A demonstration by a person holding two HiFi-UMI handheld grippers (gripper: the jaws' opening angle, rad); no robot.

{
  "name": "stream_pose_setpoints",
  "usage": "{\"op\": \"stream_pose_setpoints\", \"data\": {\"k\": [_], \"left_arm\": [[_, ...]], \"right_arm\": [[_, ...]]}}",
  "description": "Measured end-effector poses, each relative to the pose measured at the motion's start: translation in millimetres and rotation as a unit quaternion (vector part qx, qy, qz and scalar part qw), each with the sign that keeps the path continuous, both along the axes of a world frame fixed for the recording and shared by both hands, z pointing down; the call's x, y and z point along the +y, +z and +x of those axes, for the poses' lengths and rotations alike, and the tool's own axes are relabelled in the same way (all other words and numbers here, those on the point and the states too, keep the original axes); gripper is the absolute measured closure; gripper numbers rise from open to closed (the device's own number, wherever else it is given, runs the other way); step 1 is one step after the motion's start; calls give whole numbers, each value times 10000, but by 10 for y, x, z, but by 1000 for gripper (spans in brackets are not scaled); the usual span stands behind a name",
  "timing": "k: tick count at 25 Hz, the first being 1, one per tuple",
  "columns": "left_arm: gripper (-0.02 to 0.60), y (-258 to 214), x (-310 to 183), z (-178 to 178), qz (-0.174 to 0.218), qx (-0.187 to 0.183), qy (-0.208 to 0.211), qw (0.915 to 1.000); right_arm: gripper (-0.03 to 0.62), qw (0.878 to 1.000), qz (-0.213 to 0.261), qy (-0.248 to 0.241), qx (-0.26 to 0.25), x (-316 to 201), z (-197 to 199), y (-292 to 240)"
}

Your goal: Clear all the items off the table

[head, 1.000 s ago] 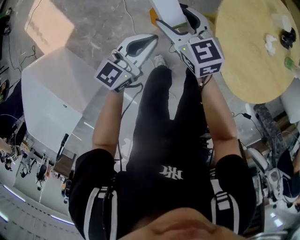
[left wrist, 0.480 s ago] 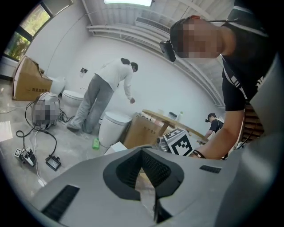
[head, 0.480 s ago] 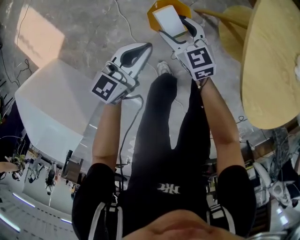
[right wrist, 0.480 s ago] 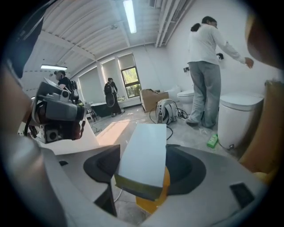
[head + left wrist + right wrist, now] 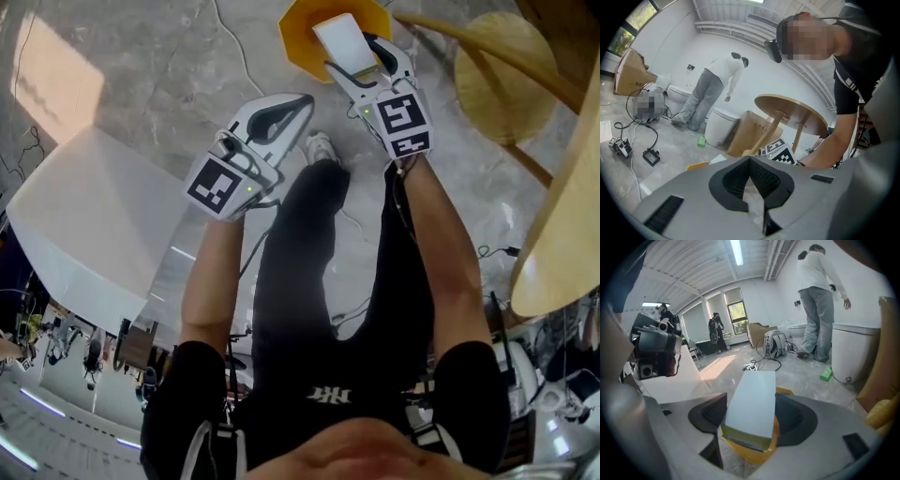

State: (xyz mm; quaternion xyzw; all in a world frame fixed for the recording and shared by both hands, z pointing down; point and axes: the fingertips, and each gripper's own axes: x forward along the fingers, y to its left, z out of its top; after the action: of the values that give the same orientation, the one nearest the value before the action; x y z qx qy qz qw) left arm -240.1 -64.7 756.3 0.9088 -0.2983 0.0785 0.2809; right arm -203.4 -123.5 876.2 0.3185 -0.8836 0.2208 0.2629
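Note:
My right gripper (image 5: 354,58) is shut on a pale oblong box (image 5: 337,36) with a yellow-green end. It holds the box just above a yellow bin (image 5: 302,26) on the floor. In the right gripper view the box (image 5: 752,399) lies lengthwise between the black pads, with the bin's yellow rim (image 5: 757,453) below it. My left gripper (image 5: 298,101) hangs lower left of the bin, over the floor. Its jaws are closed, and the left gripper view shows a thin, pale crumpled wrapper (image 5: 753,199) pinched between them.
The round wooden table (image 5: 562,225) is at the right edge, with a wooden stool (image 5: 497,66) beyond it. A white counter (image 5: 84,225) fills the left. A cable (image 5: 239,47) crosses the stone floor. A person in white (image 5: 715,89) bends over a white tub.
Both grippers have sunk toward the floor. The yellow bin has come fully into view under the held box. The round table has slid off to the right edge.

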Motion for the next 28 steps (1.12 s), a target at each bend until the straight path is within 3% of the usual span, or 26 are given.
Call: {"op": "stream_pose_setpoints", "data": {"k": [10, 16, 19, 21, 28], "left_arm": [[569, 267, 153, -54, -46, -105, -148, 9998], [568, 79, 142, -145, -62, -188, -233, 9995], [569, -94, 102, -164, -31, -209, -243, 9995], [569, -297, 68, -161, -6, -188, -268, 9995], [568, -1597, -202, -139, 443, -44, -376, 9983]], "right_arm": [[257, 9996, -201, -193, 95, 46, -22, 600], [189, 9992, -254, -267, -147, -1, -77, 508], [230, 9995, -164, -259, -119, -25, -62, 291], [322, 9995, -32, -246, -205, -16, -82, -23], [589, 9917, 401, -230, -1200, 159, -327, -1947]]}}
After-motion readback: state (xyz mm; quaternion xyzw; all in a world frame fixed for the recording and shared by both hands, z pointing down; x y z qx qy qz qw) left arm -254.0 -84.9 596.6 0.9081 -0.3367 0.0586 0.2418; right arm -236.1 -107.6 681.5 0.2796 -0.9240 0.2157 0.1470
